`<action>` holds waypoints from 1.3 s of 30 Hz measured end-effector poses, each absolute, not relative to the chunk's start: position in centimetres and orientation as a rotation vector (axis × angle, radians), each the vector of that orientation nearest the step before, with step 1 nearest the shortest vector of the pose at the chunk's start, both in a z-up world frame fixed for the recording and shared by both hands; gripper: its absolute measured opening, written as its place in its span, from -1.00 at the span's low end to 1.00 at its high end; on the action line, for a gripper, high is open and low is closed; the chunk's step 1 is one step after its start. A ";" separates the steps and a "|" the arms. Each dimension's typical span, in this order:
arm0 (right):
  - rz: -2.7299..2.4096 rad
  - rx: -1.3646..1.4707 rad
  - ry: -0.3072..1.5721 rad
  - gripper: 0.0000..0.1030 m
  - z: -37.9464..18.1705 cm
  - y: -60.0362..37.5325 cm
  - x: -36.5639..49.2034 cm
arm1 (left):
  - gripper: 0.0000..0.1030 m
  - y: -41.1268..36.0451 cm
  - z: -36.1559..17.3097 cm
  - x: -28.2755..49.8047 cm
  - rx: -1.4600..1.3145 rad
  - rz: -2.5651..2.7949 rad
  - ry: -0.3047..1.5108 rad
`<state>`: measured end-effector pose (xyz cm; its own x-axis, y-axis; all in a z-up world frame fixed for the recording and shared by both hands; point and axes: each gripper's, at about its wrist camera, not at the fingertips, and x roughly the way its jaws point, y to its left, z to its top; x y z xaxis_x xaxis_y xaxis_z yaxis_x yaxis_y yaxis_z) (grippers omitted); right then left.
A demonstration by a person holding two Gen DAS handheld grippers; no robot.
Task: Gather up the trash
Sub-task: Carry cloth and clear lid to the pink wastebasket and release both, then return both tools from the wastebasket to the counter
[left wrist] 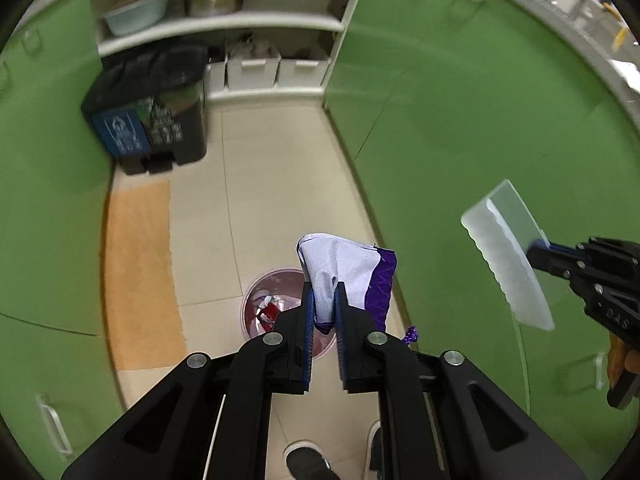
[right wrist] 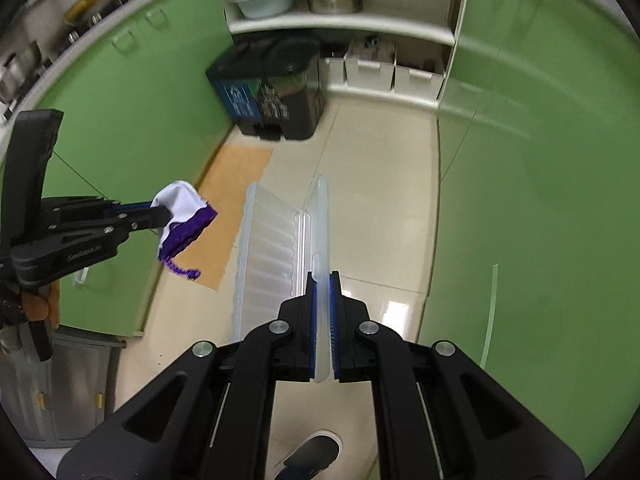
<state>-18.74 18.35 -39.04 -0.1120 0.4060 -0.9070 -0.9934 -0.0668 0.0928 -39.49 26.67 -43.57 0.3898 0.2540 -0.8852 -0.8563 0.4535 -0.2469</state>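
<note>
My left gripper (left wrist: 323, 286) is shut on a crumpled white and purple wrapper (left wrist: 348, 268), which sticks up past the fingertips. Straight below it on the floor stands a small round pink bin (left wrist: 250, 300) with red and white scraps inside. In the right wrist view the same wrapper (right wrist: 184, 216) juts out of the left gripper (right wrist: 160, 212) at the left. My right gripper (right wrist: 323, 274) is shut on the edge of a clear ribbed plastic clamshell box (right wrist: 272, 248) hanging open ahead of it. That box (left wrist: 508, 256) also shows at the right of the left wrist view, off to the side of the pink bin.
Green cabinet doors (left wrist: 460, 140) wall both sides of a narrow tiled floor. A black pedal bin (left wrist: 160, 120) stands at the far end beside open shelves with white boxes (left wrist: 252, 72). An orange mat (left wrist: 140, 272) lies at the left. A person's shoe (left wrist: 308, 462) is underneath.
</note>
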 end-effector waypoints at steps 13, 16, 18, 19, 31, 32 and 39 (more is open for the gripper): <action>1.559 -0.945 0.975 -0.91 -47.3 21.5 -21.8 | 0.89 27.9 -48.5 -42.9 -0.847 0.932 0.850; 1.592 -0.961 0.990 -0.90 -48.6 22.6 -23.2 | 0.89 27.8 -48.1 -44.6 -0.858 0.953 0.835; 1.612 -0.970 0.994 -0.90 -49.3 23.1 -24.2 | 0.89 27.9 -48.0 -45.7 -0.863 0.970 0.825; 1.626 -0.978 0.990 -0.90 -49.9 23.6 -24.9 | 0.89 27.9 -48.0 -46.2 -0.867 0.977 0.822; 1.556 -0.987 0.961 0.94 -49.9 24.4 -25.2 | 0.89 27.2 -47.2 -47.9 -0.863 1.019 0.830; 1.547 -0.981 0.964 0.94 -49.1 24.1 -24.9 | 0.89 27.1 -46.7 -47.7 -0.861 1.013 0.833; 1.486 -0.927 0.969 0.94 -39.6 21.1 -22.5 | 0.89 24.9 -39.8 -45.8 -0.841 0.959 0.846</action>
<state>-22.53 21.11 -39.56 -0.1134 0.3569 -0.9272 -0.9924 -0.0850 0.0887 -45.78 24.94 -39.79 0.3301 0.3343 -0.8828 -0.9174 0.3339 -0.2166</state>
